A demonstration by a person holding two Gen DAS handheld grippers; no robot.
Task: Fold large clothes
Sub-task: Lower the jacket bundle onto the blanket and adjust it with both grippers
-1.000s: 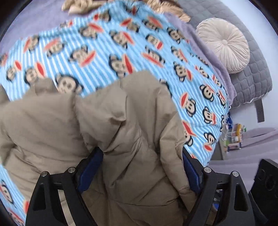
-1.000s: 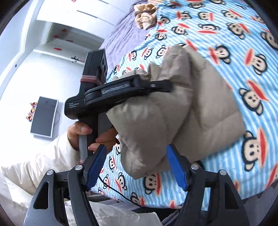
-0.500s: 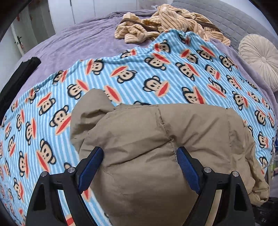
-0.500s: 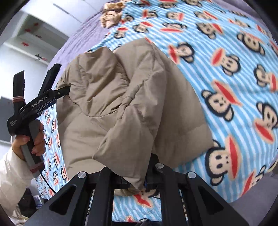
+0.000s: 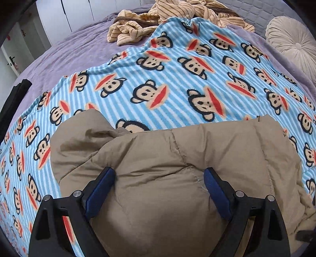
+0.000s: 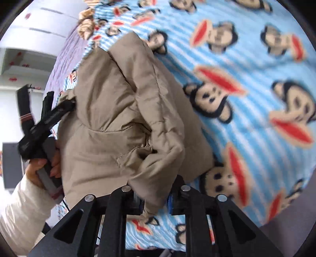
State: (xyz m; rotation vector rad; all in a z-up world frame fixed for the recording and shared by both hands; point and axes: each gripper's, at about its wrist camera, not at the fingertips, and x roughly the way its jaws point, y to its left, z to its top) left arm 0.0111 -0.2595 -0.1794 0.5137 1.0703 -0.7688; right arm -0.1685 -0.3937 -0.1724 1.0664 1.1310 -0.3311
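Note:
A tan puffy jacket (image 5: 177, 158) lies bunched on a blue striped monkey-print blanket (image 5: 177, 83). My left gripper (image 5: 158, 189) is open, its blue-padded fingers wide apart over the near part of the jacket. In the right wrist view the jacket (image 6: 118, 118) is folded into a thick bundle, and my right gripper (image 6: 156, 199) is shut on its near edge. The left gripper's black body (image 6: 45, 122) and the hand holding it show at the jacket's left side.
A tan striped garment (image 5: 167, 17) lies heaped at the far end of the purple bed cover (image 5: 69, 49). A round cream cushion (image 5: 292, 43) sits far right. White cupboards (image 5: 65, 17) stand beyond the bed.
My left gripper has drawn back slightly and stayed open. My right gripper, open a second ago, closed on the jacket's edge and has pulled it nearer, with the view blurred by motion.

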